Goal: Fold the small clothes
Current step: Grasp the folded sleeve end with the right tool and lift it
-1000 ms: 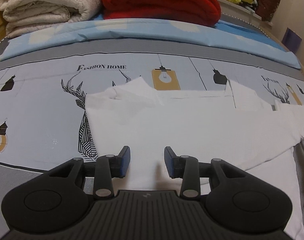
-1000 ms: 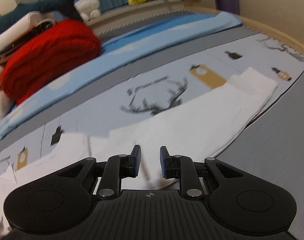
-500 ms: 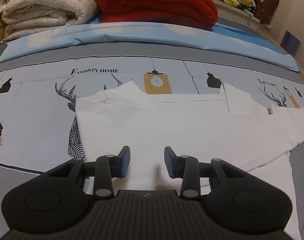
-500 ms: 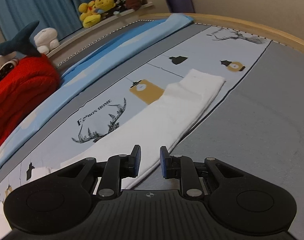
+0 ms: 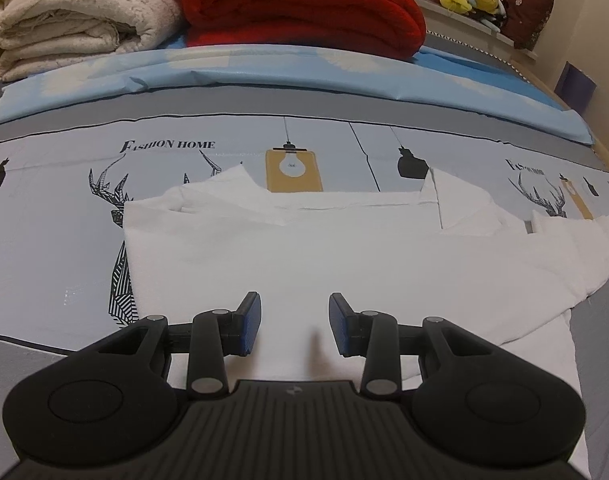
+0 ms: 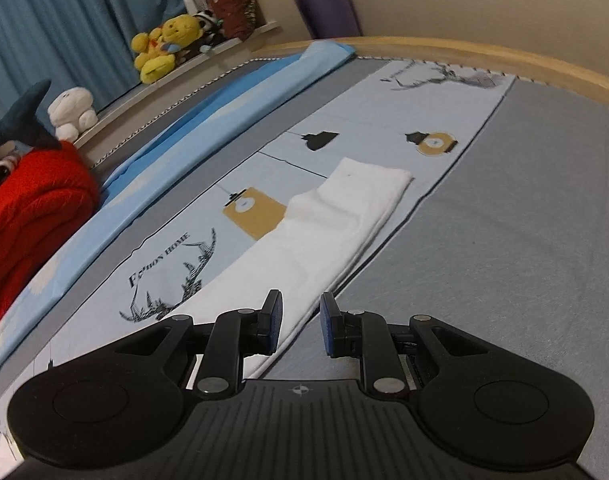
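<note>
A: What is seen largest?

B: A bed [image 5: 44, 248] covered by a printed sheet [image 5: 176, 148] is seen across both views. A red blanket [image 5: 300, 4] is stacked at 12 o'clock in the left wrist view, with a cream blanket [image 5: 76, 20] at 11 o'clock.

A: Where is the clothing found?

B: A white garment [image 5: 304, 252] is spread flat on the sheet, filling the middle of the left wrist view. In the right wrist view its long folded part [image 6: 316, 240] is laid from the centre toward 1 o'clock.

A: How are the tools held?

B: The left hand-held gripper [image 5: 294, 322] is held above the garment with its jaws parted; nothing is gripped. The right hand-held gripper [image 6: 300, 324] is kept over the garment's near edge, jaws parted by a narrower gap, nothing clamped.

A: Anything smaller?

B: Yellow plush toys [image 6: 164, 46] are seen at 11 o'clock.
</note>
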Motion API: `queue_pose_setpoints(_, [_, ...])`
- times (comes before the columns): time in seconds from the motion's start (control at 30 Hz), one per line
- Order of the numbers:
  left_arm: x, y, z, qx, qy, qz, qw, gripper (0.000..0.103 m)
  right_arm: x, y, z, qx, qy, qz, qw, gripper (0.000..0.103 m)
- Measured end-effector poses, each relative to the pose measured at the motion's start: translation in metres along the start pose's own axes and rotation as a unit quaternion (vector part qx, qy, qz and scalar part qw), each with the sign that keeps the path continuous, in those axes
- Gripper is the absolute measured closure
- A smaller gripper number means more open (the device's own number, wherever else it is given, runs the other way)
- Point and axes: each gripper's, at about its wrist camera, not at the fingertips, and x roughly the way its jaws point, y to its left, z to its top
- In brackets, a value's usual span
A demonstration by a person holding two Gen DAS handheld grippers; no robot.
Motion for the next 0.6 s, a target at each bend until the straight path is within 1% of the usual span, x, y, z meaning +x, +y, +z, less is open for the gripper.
queue_pose_setpoints(0.3, [0.003, 0.004, 0.002, -0.008, 0.003, -0.002, 1.0000, 0.061, 0.021, -0.019, 0.000, 0.036, 0.026, -0.006, 0.999, 0.082])
queue_pose_setpoints(0.43, [0.004, 0.007, 0.003, -0.011, 0.004, -0.004, 0.9999, 0.061, 0.029, -0.027, 0.003, 0.065, 0.025, -0.003, 0.998, 0.082])
queue_pose_setpoints(0.6, [0.008, 0.011, 0.004, -0.013, 0.008, -0.003, 0.9999, 0.061, 0.042, -0.044, 0.009, 0.098, 0.018, -0.017, 0.995, 0.082])
